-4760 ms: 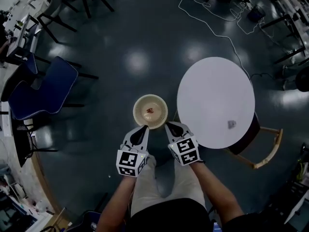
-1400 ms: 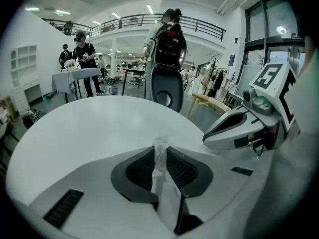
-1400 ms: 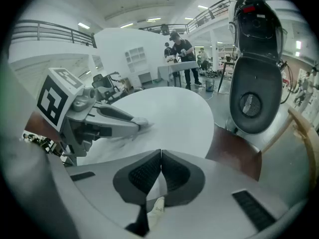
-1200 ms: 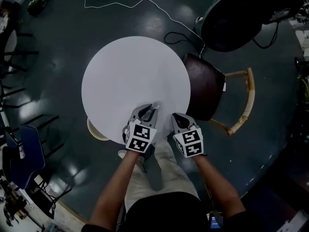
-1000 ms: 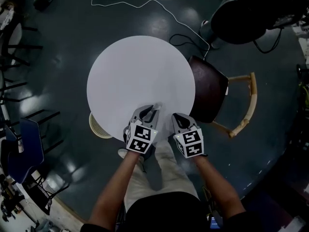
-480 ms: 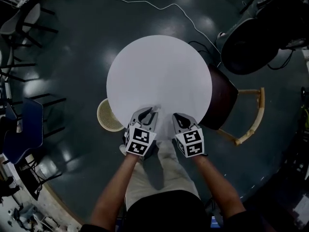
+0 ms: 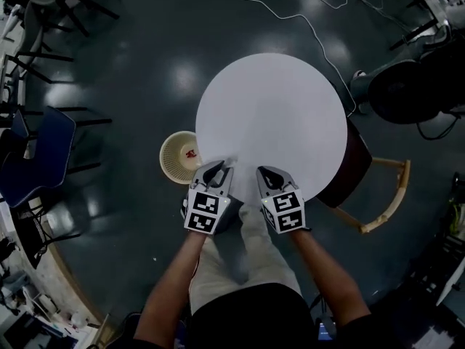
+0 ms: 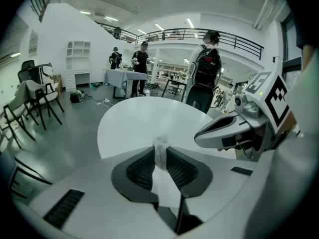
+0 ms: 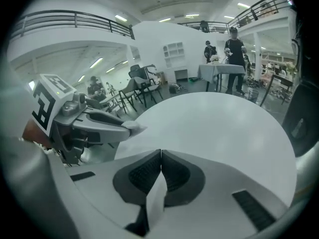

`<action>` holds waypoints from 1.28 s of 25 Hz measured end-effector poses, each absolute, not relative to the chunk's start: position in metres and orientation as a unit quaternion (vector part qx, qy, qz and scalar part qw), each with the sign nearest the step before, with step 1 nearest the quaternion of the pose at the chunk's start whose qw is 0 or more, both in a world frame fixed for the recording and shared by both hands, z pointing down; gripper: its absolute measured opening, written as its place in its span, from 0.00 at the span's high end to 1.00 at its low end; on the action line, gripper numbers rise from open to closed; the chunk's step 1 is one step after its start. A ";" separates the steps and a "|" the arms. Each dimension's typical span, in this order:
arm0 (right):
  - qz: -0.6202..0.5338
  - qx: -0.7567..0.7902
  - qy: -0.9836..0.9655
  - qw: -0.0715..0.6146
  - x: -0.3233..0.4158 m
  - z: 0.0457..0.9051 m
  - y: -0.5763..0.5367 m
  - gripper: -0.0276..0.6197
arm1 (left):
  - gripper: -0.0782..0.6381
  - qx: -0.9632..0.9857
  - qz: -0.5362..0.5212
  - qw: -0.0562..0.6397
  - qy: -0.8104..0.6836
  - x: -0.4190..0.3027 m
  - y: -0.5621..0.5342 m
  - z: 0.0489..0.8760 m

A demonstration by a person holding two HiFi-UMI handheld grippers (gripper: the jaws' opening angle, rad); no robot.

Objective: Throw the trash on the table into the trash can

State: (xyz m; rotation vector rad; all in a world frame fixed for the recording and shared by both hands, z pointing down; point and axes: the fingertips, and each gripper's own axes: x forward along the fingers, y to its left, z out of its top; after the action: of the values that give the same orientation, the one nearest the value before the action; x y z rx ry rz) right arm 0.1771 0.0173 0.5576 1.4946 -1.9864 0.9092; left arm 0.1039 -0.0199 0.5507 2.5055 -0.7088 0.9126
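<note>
My left gripper [image 7: 222, 165] [image 8: 160, 156] is shut on a crumpled white piece of trash [image 8: 160, 151], which pokes out past its tips [image 7: 231, 161] [image 9: 130, 127]. It hangs over the near edge of the round white table [image 7: 272, 122]. To its left on the floor stands the round cream trash can [image 7: 180, 157] with a red scrap inside. My right gripper [image 7: 264, 171] [image 9: 160, 156] is shut with nothing between its jaws, beside the left one over the table's near edge. The table top shows no other trash.
A brown chair with a wooden frame [image 7: 378, 195] stands at the table's right. A blue chair [image 7: 36, 155] and dark chairs [image 7: 43, 20] stand at the left. A white cable [image 7: 320, 35] runs across the dark floor. People stand far off [image 8: 207, 68].
The view has swung left: the table has slid rightward in the picture and the trash can has come out from under its edge. Both grippers keep their hold and spacing.
</note>
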 end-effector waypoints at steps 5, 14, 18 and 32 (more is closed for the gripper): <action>0.323 0.527 -0.743 0.254 0.132 0.557 -0.009 0.93 | 0.78 0.880 0.318 0.210 -0.283 0.052 -0.031 0.556; 0.313 0.478 -0.778 0.262 0.036 0.559 -0.040 0.93 | 0.78 0.857 0.311 0.227 -0.342 -0.041 -0.052 0.557; 0.314 0.468 -0.785 0.257 -0.002 0.560 -0.055 0.93 | 0.78 0.846 0.304 0.242 -0.365 -0.077 -0.057 0.565; 0.319 0.440 -0.796 0.266 -0.105 0.606 -0.073 0.93 | 0.78 0.821 0.295 0.280 -0.401 -0.168 -0.059 0.621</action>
State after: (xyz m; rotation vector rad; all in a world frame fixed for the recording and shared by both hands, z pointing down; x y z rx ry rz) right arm -0.1051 -0.0735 0.6057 1.1868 -2.1504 0.8607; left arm -0.1677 -0.0587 0.6214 2.2012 -1.0742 0.7917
